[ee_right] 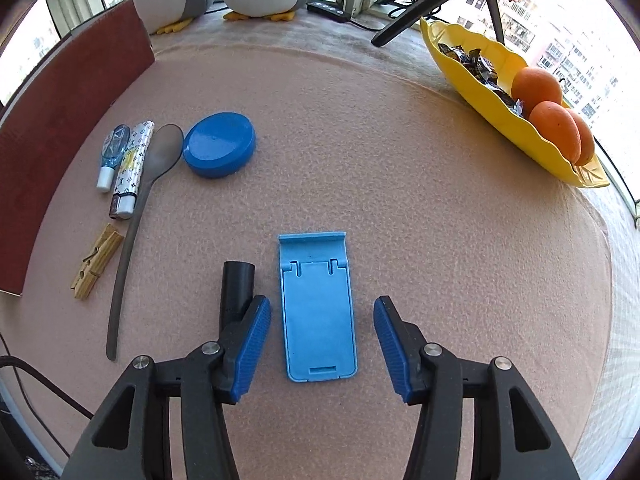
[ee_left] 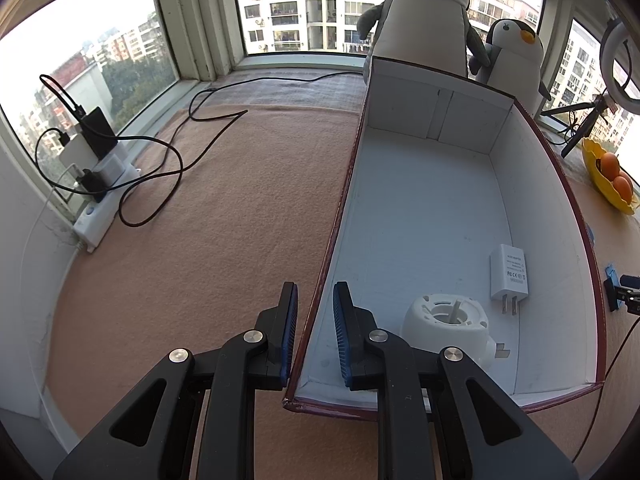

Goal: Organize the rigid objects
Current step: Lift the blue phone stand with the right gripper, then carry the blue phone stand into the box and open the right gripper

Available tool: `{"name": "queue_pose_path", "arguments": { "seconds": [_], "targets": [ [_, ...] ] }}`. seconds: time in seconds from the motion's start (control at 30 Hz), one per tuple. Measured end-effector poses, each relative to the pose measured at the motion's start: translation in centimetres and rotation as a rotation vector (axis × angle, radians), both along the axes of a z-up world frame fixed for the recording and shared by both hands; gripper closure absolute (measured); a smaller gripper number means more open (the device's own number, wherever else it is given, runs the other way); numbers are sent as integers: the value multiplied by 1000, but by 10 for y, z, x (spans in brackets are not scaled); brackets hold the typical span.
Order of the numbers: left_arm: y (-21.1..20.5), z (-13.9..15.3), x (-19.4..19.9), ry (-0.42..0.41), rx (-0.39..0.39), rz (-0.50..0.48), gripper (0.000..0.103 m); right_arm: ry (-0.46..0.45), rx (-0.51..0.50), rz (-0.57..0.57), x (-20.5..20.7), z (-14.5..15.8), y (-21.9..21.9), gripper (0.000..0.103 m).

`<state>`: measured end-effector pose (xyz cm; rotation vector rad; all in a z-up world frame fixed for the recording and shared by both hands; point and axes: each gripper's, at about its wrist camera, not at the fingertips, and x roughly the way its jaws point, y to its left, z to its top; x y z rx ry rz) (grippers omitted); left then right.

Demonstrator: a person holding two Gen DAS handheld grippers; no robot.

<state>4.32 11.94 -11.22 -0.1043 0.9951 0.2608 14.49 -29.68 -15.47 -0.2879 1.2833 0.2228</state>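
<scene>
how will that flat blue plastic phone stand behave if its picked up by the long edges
The flat light-blue plastic phone stand looks rigid and probably light. Lying flush on the pink felt mat, it won't roll, but smooth thin edges may slip; its hinged panel might swing open.

The left wall of a white cardboard box with dark red rim is pinched by the left gripper. Inside, a white plug adapter and a round white plastic part are seen lying near each other on the floor.

windows: daylight, tower blocks outside | surface: pinkish felt mat | sill: probably stone
</scene>
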Motion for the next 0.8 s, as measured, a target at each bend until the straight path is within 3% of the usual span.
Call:
{"name": "queue_pose_path", "arguments": {
  "seconds": [0.03,0.13,0.47,0.6,0.8],
  "targets": [
    [0,0,0,0,-1,0,86,8,1,-4,0,0,0,54],
    [0,0,0,1,-2,-2,86,35,53,-12,1,1,-3,70],
    [-1,0,0,2,-1,2,86,-60,22,-57,-11,21,0,70],
    [0,0,0,-2,1,2,86,-118,64,-87,-17,46,5,70],
    [0,0,0,-6,5,0,86,-215,114,-27,-27,88,45,70]
  ]
}}
